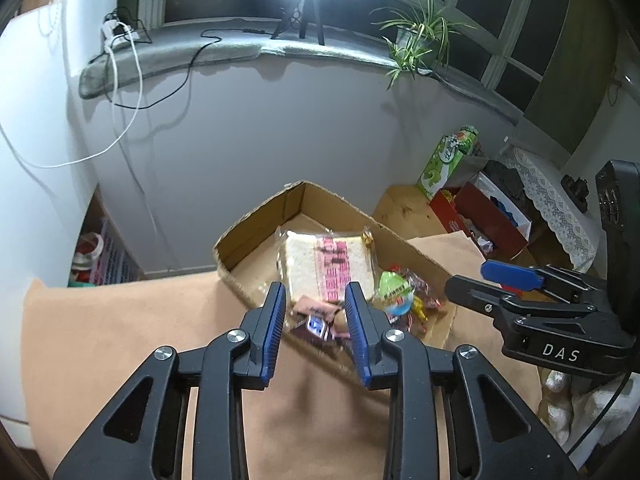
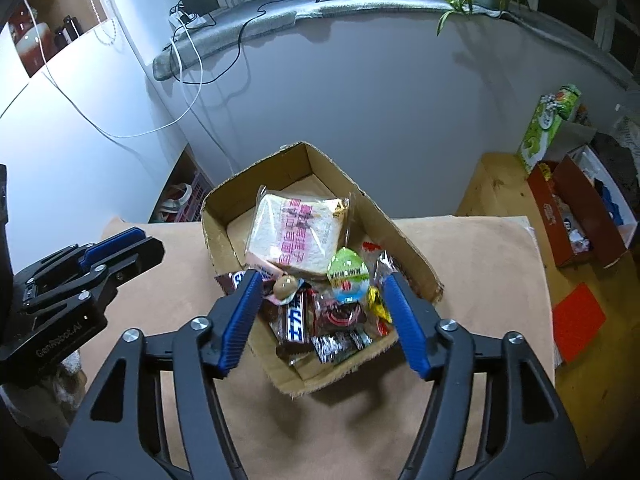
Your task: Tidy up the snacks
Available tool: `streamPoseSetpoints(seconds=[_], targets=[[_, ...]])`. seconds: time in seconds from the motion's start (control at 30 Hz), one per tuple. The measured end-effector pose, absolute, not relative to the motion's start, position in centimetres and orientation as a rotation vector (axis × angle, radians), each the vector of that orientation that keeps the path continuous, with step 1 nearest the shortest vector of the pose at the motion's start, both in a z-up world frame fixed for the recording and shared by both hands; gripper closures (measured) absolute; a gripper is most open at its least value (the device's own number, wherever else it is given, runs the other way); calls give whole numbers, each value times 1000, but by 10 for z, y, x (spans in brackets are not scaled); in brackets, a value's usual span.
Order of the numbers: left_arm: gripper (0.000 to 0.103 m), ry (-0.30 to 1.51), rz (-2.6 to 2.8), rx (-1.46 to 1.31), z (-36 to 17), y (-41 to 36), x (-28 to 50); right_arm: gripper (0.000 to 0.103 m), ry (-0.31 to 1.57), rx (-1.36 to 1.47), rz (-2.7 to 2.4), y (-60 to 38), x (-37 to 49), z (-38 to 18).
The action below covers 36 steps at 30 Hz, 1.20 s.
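An open cardboard box (image 1: pixel 256 216) (image 2: pixel 216 208) sits on a tan cloth-covered table (image 1: pixel 120 340) (image 2: pixel 480 280). Inside lie a bagged slice of bread (image 1: pixel 320 260) (image 2: pixel 296 236), a green-lidded jelly cup (image 1: pixel 394 288) (image 2: pixel 348 274), a brown chocolate bar (image 2: pixel 296 320) and several small wrapped sweets. My left gripper (image 1: pixel 315 292) hovers over the box's near left side, open, with nothing pressed between its blue pads. My right gripper (image 2: pixel 324 280) hangs above the snack pile, open wide and empty. Each gripper shows in the other's view: the right gripper (image 1: pixel 500 276) and the left gripper (image 2: pixel 120 248).
Right of the table, a wooden surface holds a green carton (image 1: pixel 444 160) (image 2: pixel 548 128) and a red box (image 1: pixel 480 216) (image 2: pixel 580 216) of odds and ends. A red square (image 2: pixel 578 320) lies on the floor. A grey wall, a sill with a plant (image 1: pixel 416 36) and cables stand behind.
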State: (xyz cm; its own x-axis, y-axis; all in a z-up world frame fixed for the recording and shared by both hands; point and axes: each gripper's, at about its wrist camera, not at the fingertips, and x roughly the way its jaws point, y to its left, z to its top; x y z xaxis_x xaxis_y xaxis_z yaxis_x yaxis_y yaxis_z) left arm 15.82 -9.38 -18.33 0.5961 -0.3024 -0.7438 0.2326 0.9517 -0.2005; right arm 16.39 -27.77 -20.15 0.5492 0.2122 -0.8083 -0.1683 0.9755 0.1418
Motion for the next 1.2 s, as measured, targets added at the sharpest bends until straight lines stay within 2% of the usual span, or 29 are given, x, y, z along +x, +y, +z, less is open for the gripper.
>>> streamPoseSetpoints(seconds=[0.07, 0.1, 0.27, 0.33, 0.43, 1.2], targets=[[69, 878, -304, -85, -182, -91, 150, 24, 953, 39, 207, -276, 155, -198], [62, 876, -301, -87, -181, -90, 146, 22, 947, 34, 195, -275, 150, -197], [57, 876, -279, -77, -179, -86, 127, 22, 931, 25, 139, -275, 132, -190], [46, 874, -271, -60, -178, -86, 120, 21, 920, 17, 128, -275, 125, -186], [41, 866, -260, -54, -174, -84, 110, 16, 905, 3, 112, -275, 120, -182], [41, 866, -193, -61, -168, -79, 95, 15, 886, 6, 90, -282, 110, -173]])
